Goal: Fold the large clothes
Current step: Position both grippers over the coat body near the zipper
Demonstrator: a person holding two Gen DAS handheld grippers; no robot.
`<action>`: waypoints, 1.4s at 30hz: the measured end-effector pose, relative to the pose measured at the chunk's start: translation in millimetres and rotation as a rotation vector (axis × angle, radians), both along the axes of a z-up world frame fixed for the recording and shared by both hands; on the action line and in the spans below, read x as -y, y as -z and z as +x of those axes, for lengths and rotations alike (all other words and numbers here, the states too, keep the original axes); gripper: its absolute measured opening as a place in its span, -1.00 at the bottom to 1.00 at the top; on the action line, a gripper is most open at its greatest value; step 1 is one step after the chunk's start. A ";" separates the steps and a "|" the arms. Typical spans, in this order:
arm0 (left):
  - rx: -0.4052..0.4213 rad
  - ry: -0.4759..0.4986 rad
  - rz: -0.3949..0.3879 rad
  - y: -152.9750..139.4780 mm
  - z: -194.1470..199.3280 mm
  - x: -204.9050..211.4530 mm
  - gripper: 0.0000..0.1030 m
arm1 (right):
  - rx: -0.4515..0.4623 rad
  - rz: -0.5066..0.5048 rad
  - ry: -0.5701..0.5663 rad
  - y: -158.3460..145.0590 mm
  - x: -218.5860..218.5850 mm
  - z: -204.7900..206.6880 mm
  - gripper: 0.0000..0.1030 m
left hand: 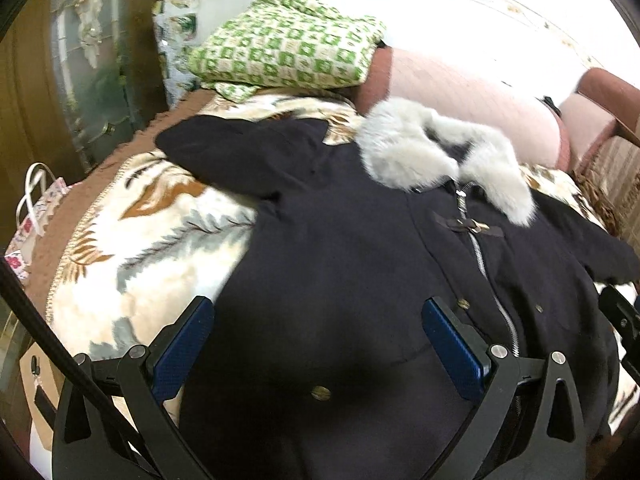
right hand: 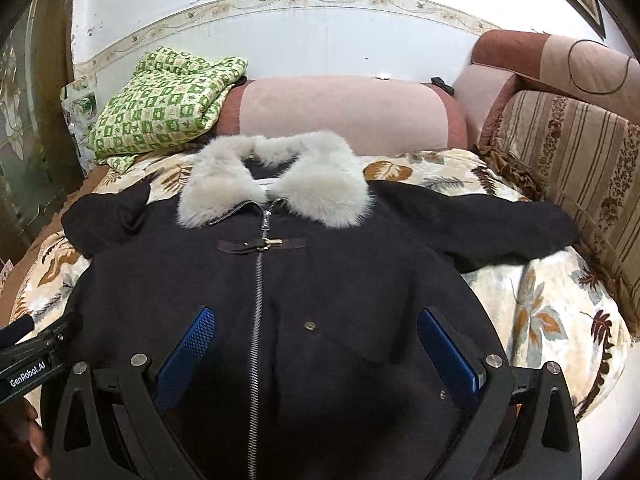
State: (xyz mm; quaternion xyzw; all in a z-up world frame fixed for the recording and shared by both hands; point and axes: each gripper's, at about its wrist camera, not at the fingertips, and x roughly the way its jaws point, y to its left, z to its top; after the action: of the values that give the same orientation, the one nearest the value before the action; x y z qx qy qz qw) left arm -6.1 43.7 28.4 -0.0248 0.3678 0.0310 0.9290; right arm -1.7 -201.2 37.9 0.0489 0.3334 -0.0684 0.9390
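**foldfan:** Bed (right hand: 560,320) first, biggest thing going: one, under a cream leaf-print fleece blanket (left hand: 160,216). Spread flat on top, front up and zipped, is the one dark navy wool coat (right hand: 340,280) with a grey fur collar (right hand: 276,176). Sleeves stick out to both sides. Behind it sit one pink and maroon bolster cushion (right hand: 344,112) and one folded green checked quilt (right hand: 168,100).

**umi_dave:** And the grippers?

**foldfan:** Two. Left gripper (left hand: 318,344) hangs over the coat's lower left panel, right gripper (right hand: 316,348) over the zip (right hand: 258,300) and lower hem area. Both have their jaws spread wide, holding nothing.

**umi_dave:** What'd bite you?

**foldfan:** My guess: thick wool plus soft bedding. Pinch just the top layer and the back stays put, so the fold goes lopsided. The fur collar is bulky and may spring a fold open. One leather toggle strap (right hand: 262,244) and at least three brass snaps (right hand: 309,325) could snag a pad too.
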 end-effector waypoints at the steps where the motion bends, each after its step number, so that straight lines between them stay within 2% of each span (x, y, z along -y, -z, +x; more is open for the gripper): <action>1: 0.011 -0.009 0.007 -0.9 -0.1 -3.5 1.00 | 0.001 -0.005 -0.006 -0.8 -3.1 0.7 0.99; 3: 0.050 -0.019 0.026 -3.8 -1.8 -9.8 1.00 | 0.003 -0.015 -0.019 -2.3 -9.3 2.1 0.99; 8: 0.057 -0.012 -0.015 -4.7 -0.1 -22.1 1.00 | -0.010 -0.034 -0.044 0.0 -21.9 5.9 0.99; 12: 0.059 -0.002 -0.017 -4.5 1.9 -26.7 1.00 | -0.027 -0.037 -0.047 3.7 -26.6 10.1 0.99; 18: -0.007 0.006 -0.058 2.5 9.3 -29.1 1.00 | -0.046 -0.039 -0.051 9.9 -32.1 13.4 0.99; 21: -0.069 0.003 -0.141 9.4 14.8 -34.1 1.00 | -0.058 -0.033 -0.052 14.7 -31.2 14.7 0.99; 24: -0.120 -0.013 -0.188 17.1 18.5 -37.6 1.00 | -0.062 -0.025 -0.048 17.7 -28.5 14.8 0.99; 30: -0.153 -0.017 -0.126 24.3 19.4 -27.1 1.00 | -0.077 0.006 -0.031 24.7 -18.1 15.5 0.99; 34: -0.167 -0.013 -0.143 23.5 20.7 -28.3 1.00 | -0.081 0.021 -0.027 28.0 -14.5 15.2 0.99; 42: -0.168 -0.017 -0.114 22.3 22.3 -25.4 1.00 | -0.093 0.038 -0.023 34.4 -9.5 16.7 0.99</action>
State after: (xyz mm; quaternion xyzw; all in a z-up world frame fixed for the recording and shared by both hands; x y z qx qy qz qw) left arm 16.2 69.1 6.1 -0.0779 0.4455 0.0199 0.8917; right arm 14.9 -191.7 3.5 0.0596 0.3784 -0.0538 0.9222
